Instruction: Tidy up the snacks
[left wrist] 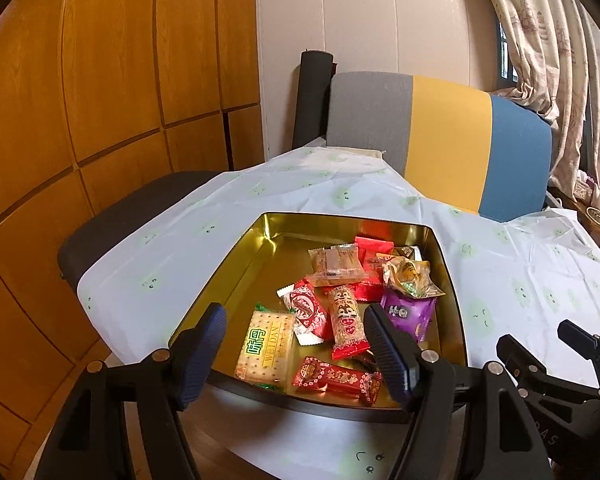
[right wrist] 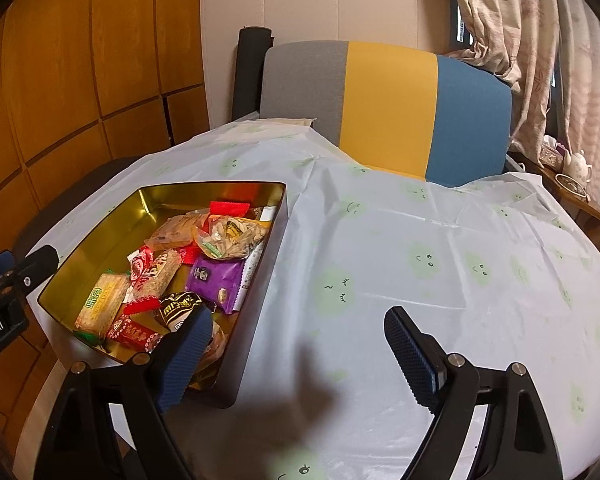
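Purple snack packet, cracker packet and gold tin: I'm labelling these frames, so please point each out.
Purple snack packet (right wrist: 214, 280), right wrist view, middle of its front.
Cracker packet (left wrist: 265, 346), left wrist view, on the green label.
Gold tin (left wrist: 236, 276), left wrist view, bare inner floor.

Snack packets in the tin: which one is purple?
The purple packet by the tin's right wall, below the clear seed bag. The others are red, tan, or pale cracker wrappers.
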The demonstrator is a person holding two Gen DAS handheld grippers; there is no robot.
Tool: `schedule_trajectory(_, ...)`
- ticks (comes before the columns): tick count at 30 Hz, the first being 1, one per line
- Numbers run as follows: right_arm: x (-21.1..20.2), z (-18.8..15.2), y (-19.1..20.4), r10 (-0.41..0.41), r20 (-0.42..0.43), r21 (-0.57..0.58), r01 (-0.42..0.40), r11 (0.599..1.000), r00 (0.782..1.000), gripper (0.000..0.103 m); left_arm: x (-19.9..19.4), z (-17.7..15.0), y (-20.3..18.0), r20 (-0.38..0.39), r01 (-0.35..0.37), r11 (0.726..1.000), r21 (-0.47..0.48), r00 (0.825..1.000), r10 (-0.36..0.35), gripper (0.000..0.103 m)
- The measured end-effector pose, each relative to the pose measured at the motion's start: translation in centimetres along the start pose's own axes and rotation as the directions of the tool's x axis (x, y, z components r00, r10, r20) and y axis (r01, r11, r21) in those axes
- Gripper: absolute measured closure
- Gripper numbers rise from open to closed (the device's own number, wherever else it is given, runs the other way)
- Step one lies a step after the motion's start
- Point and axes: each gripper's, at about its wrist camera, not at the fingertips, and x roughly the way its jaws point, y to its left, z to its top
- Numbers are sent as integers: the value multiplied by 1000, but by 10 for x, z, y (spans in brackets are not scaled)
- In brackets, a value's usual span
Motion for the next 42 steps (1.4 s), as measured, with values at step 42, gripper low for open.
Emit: schedule_trajectory(42,4,-9,-1,10,-18,-10,-10,1000,1000,15,4,-3,0,-37,12,1000,12,999,-11,31)
